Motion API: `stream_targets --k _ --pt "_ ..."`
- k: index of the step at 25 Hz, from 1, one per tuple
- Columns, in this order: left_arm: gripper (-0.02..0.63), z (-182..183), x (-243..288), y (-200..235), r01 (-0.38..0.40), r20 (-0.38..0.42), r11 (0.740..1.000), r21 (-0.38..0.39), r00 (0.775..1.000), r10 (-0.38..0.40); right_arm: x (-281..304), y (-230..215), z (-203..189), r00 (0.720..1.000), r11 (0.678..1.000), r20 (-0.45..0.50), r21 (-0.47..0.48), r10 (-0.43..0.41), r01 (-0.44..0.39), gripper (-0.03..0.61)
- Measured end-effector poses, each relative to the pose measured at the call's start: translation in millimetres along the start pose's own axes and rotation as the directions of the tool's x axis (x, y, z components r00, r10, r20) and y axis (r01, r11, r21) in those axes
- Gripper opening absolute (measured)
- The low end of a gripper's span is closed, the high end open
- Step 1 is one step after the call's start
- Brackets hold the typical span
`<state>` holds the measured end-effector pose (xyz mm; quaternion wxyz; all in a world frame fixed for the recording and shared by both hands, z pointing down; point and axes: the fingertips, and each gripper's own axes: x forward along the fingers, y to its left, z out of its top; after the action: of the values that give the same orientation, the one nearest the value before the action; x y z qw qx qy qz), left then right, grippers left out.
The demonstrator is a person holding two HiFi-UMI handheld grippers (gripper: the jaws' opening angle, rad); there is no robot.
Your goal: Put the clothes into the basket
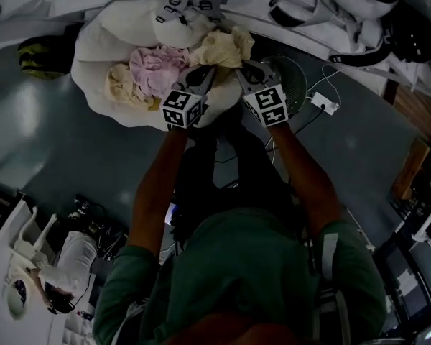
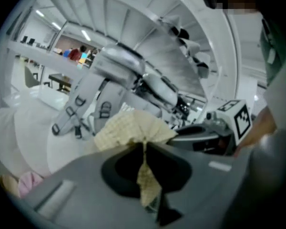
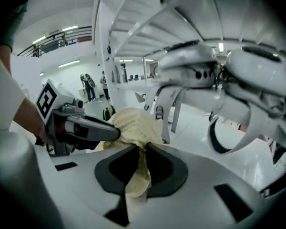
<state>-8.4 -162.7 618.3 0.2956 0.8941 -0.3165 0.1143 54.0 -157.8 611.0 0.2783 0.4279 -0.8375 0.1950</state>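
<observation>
A pale yellow cloth (image 1: 223, 49) hangs bunched between both grippers, over the right rim of the white soft basket (image 1: 100, 56). My left gripper (image 1: 210, 70) is shut on its left side; in the left gripper view the cloth (image 2: 128, 128) is pinched between the jaws of the left gripper (image 2: 144, 146) and trails down. My right gripper (image 1: 241, 67) is shut on the right side, where the cloth (image 3: 131, 123) is clamped in the right gripper (image 3: 144, 148). A pink garment (image 1: 156, 69) and a cream one (image 1: 121, 83) lie inside the basket.
White robot parts with strapped limbs (image 1: 183, 6) lie just beyond the basket. A round mesh fan (image 1: 294, 85), a white power strip (image 1: 323, 103) and cables sit on the floor at the right. More white equipment (image 1: 21, 264) stands at lower left.
</observation>
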Motion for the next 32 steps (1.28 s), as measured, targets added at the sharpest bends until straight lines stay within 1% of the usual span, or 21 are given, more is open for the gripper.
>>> stream_targets --k 3,7,9,11,13,16,18,21,23,26,32 --pt "0.028 50 -22 -56 0.077 0.041 0.997 0.032 0.996 -0.078 -70 5 43 0.993 0.997 0.087 0.02 -0.08 0.079 0.039" --pt "0.028 106 -43 -140 0.181 0.074 0.98 0.078 0.98 -0.186 -167 4 87 0.969 0.987 0.187 0.05 -0.162 0.156 0.038" --pt "0.028 133 -48 -182 0.245 0.079 0.961 0.126 0.963 -0.256 -215 -3 106 0.948 0.977 0.239 0.056 -0.211 0.204 0.038" --pt "0.028 158 -51 -224 0.305 0.077 0.936 0.178 0.944 -0.322 -261 -10 122 0.922 0.966 0.291 0.061 -0.257 0.251 0.039" --pt "0.028 178 -56 -265 0.35 0.08 0.913 0.211 0.924 -0.373 -305 -16 135 0.896 0.958 0.34 0.058 -0.285 0.282 0.039" --pt "0.029 204 -58 -320 0.393 0.098 0.886 0.248 0.899 -0.426 -364 -27 152 0.863 0.948 0.4 0.052 -0.308 0.314 0.04" --pt "0.029 218 -57 -352 0.409 0.118 0.872 0.267 0.885 -0.451 -398 -36 160 0.845 0.943 0.433 0.037 -0.313 0.331 0.04" --pt "0.029 230 -51 -394 0.427 0.125 0.854 0.297 0.869 -0.478 -441 -50 165 0.828 0.938 0.459 0.034 -0.322 0.346 0.04" --pt "0.029 231 -44 -414 0.433 0.116 0.845 0.315 0.866 -0.487 -458 -60 160 0.827 0.938 0.459 0.043 -0.323 0.343 0.04" --pt "0.029 222 -30 -427 0.436 0.08 0.842 0.318 0.873 -0.482 -466 -74 143 0.841 0.943 0.436 0.06 -0.32 0.328 0.04" --pt "0.029 188 8 -423 0.428 -0.005 0.86 0.277 0.896 -0.444 -449 -99 100 0.887 0.953 0.348 0.107 -0.303 0.283 0.04"
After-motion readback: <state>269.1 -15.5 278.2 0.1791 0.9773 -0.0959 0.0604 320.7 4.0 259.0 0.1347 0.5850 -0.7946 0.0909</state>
